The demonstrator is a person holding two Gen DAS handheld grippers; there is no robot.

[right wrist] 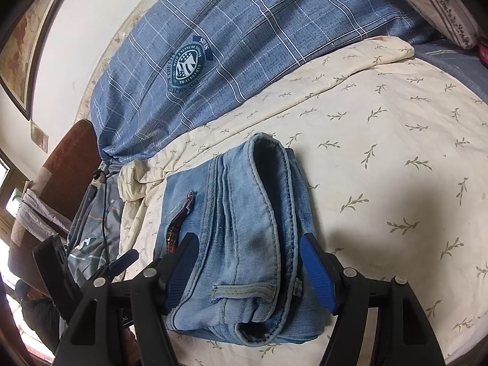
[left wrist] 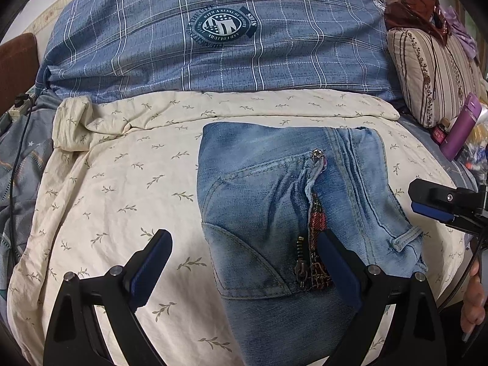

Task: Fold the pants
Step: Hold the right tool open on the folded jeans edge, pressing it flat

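Light blue jeans (left wrist: 274, 201) lie folded into a thick bundle on the cream leaf-print sheet (left wrist: 122, 183), fly up, with the zipper and a red plaid lining showing. My left gripper (left wrist: 244, 262) is open wide over the bundle's near left part, its right pad above the zipper. In the right wrist view the jeans (right wrist: 244, 228) show their stacked waistband edge. My right gripper (right wrist: 250, 274) is open and frames that edge without the pads pressing it. From the left wrist view the right gripper (left wrist: 427, 207) hangs just off the bundle's right side.
A blue plaid duvet (left wrist: 213, 45) is piled at the back of the bed. A striped pillow (left wrist: 433, 76) and a purple bottle (left wrist: 460, 128) sit at the right. A black cable (left wrist: 18, 140) and a power strip lie at the left edge. A hand (left wrist: 472, 299) holds the right gripper.
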